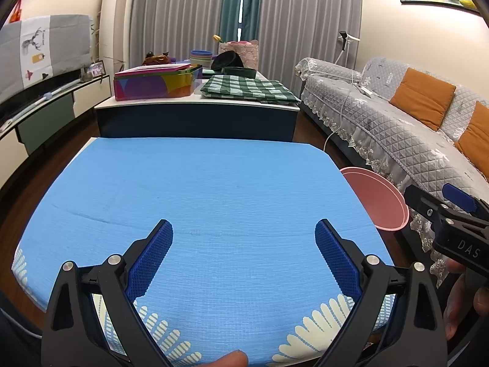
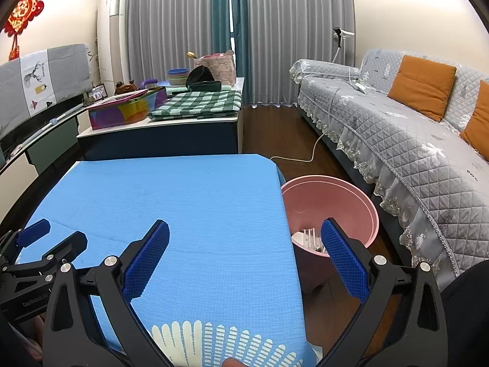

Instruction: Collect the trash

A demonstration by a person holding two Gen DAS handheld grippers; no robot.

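Sofa (image 2: 397,140): grey quilted cover, orange cushions, just past the pink bin.
Table (image 2: 171,202): blue cloth, bare, touching the bin's rim on its right edge.
Pink bin (image 2: 330,202): on the floor; pale trash (image 2: 308,238) lies inside it.
Left gripper (image 1: 244,238): above the table, jaws spread wide, holding nothing.
Right gripper (image 2: 244,238): straddles the table's bin-side edge, jaws wide apart, empty.
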